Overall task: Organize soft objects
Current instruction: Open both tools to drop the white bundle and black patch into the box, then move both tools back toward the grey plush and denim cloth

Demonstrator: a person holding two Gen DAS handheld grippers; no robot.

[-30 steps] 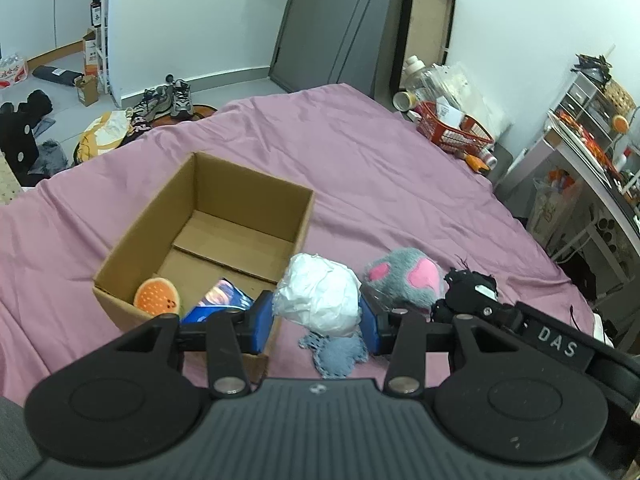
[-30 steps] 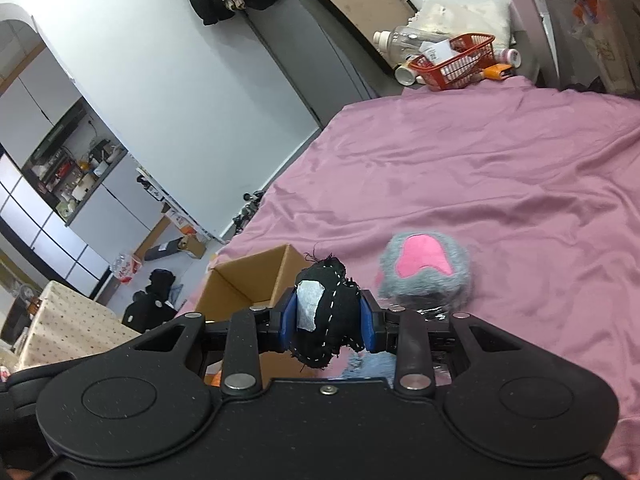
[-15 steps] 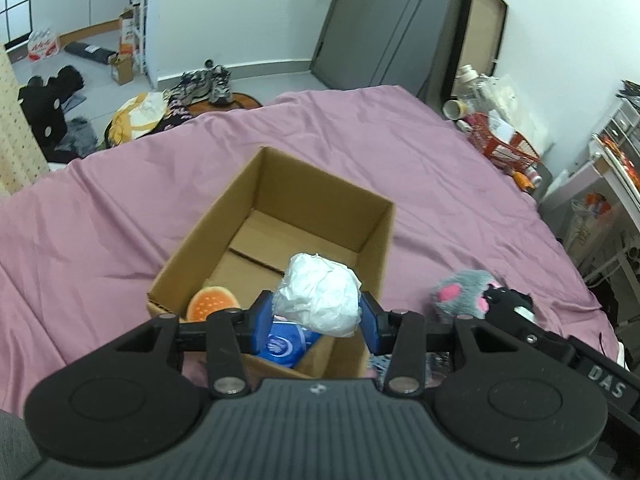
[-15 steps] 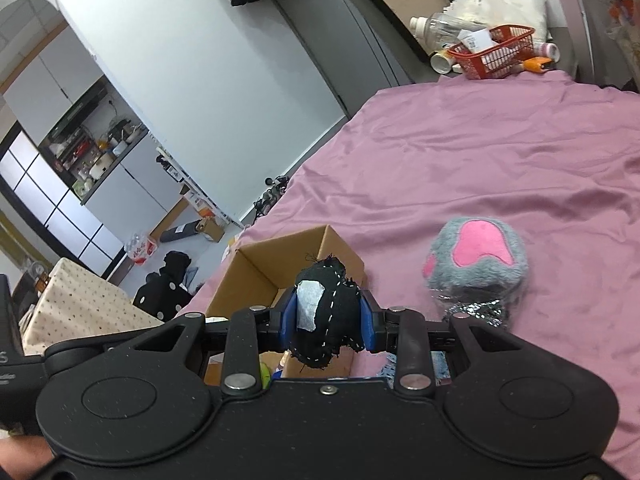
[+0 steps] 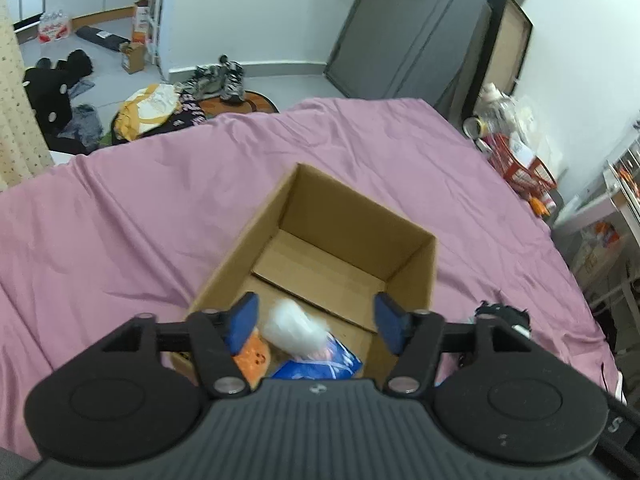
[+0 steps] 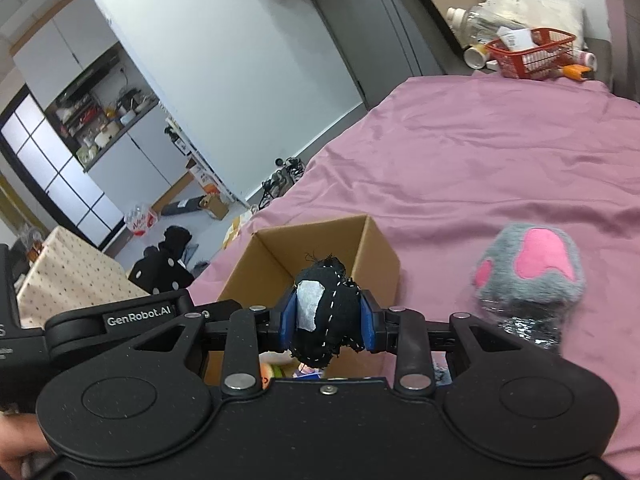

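Above the open cardboard box (image 5: pixel 352 240) on the purple-sheeted bed (image 5: pixel 120 216): left gripper (image 5: pixel 316 320), jaws opening, blue pads clear of the blurred white soft ball (image 5: pixel 294 326) between them, ball over the near end of the box interior; beneath it an orange plush (image 5: pixel 252 360) and a blue packet (image 5: pixel 320 364) already inside; box walls flanking the drop space, far half of the box floor bare.

Just right of the box: right gripper (image 6: pixel 327 316), clamped on a black stitched fabric ball (image 6: pixel 324 312) with a white patch, held near the box's right wall; gripper body hiding the box's near end in this view, only a sliver of contents visible under it.

Right wrist view only: grey plush paw with pink pads (image 6: pixel 528 272) lying on the sheet, well right of the box, something silvery under it; kitchen shelving beyond an archway; a bit of a hand at the lower left edge.

Left wrist view only: shoes (image 5: pixel 224 78) and scattered clothes on the floor past the bed; dark wardrobe doors.

Both views: red basket (image 6: pixel 532 52) with bottles beside the bed's far corner.
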